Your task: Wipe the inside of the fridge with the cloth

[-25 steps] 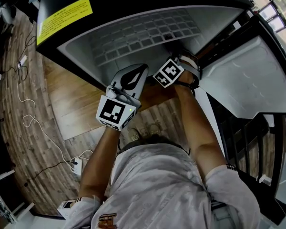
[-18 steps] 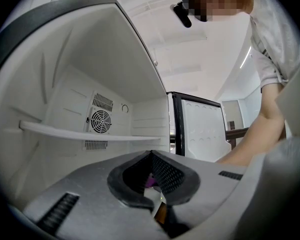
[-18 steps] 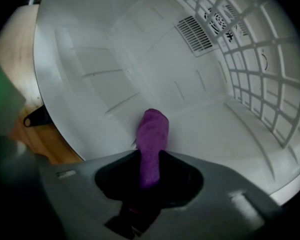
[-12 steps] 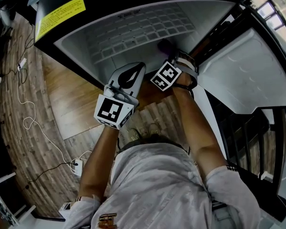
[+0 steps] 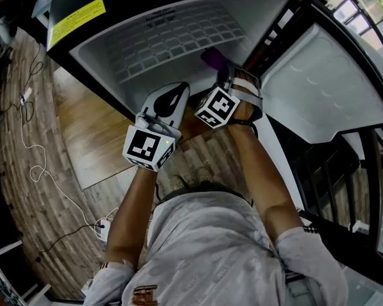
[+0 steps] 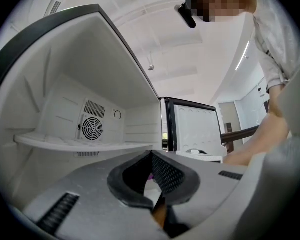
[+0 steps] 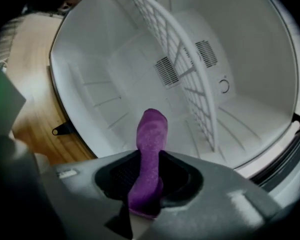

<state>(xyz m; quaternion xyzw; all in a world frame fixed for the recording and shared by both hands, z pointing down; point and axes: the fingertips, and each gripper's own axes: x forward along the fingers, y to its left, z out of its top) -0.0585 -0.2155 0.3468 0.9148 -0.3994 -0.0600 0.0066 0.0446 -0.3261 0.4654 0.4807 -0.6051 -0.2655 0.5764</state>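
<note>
Over the last second I pushed my right gripper (image 7: 148, 184) deeper into the open fridge (image 5: 99, 65). The purple cloth (image 7: 151, 144), clamped between its jaws, came out from behind the marker cube in the head view, at 12 o'clock of that gripper, near the wire shelf (image 5: 179, 37). I judged the wiping was about to begin. My left gripper (image 6: 151, 156) hung at 8 o'clock of the right one, clenched on nothing. Whether the cloth's tip touched a wall I could not tell; it probably hung just clear. From above, the cube hid the right jaws.
</note>
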